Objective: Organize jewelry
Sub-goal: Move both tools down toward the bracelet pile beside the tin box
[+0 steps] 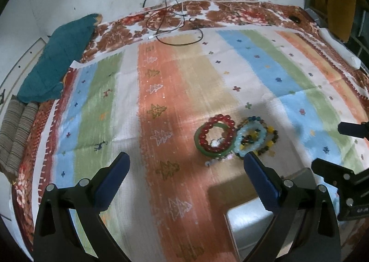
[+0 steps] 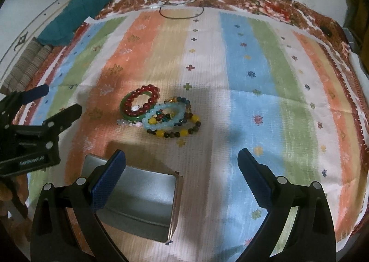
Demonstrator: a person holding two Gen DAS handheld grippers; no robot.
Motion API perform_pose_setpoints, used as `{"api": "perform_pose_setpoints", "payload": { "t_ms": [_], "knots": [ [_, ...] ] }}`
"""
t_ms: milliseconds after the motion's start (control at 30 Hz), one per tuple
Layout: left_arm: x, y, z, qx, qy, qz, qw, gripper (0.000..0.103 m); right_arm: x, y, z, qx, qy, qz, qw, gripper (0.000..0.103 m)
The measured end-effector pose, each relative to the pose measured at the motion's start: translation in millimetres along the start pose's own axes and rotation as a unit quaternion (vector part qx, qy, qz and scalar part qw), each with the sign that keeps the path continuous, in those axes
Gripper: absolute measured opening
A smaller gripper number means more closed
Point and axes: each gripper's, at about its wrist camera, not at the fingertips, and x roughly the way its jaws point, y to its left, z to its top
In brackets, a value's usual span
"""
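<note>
A pile of bracelets lies on the striped cloth: a red bead bracelet [image 1: 216, 132] [image 2: 144, 100] on a green bangle [image 1: 199, 146] [image 2: 123, 111], a light blue bead bracelet [image 1: 250, 138] [image 2: 161, 116], and a yellow and dark bead bracelet [image 1: 272, 139] [image 2: 177, 133]. An open, empty metal tin [image 1: 249, 222] [image 2: 140, 199] sits in front of the pile. My left gripper [image 1: 186, 165] is open above the cloth, left of the tin. My right gripper [image 2: 182, 160] is open, hovering short of the pile. Each gripper shows in the other's view.
The striped cloth [image 1: 161, 100] [image 2: 253, 77] covers a floral-covered table. A teal cloth [image 1: 57, 59] [image 2: 83, 6] lies at the far left, black cables [image 1: 175, 24] at the back, a white power strip [image 1: 339, 47] at the right edge.
</note>
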Motion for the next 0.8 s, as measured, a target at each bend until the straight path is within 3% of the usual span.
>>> {"api": "perform_pose_setpoints", "payload": {
  "t_ms": [267,800],
  "knots": [
    [22,0,11,0.003,0.014,0.0,0.9999,0.095,19,0,11,0.003,0.019,0.0,1.0,0.098],
    [76,8,22,-0.007,0.039,-0.014,0.9991,0.091,62,-2,28,0.008,0.059,-0.002,0.998,0.082]
  ]
}}
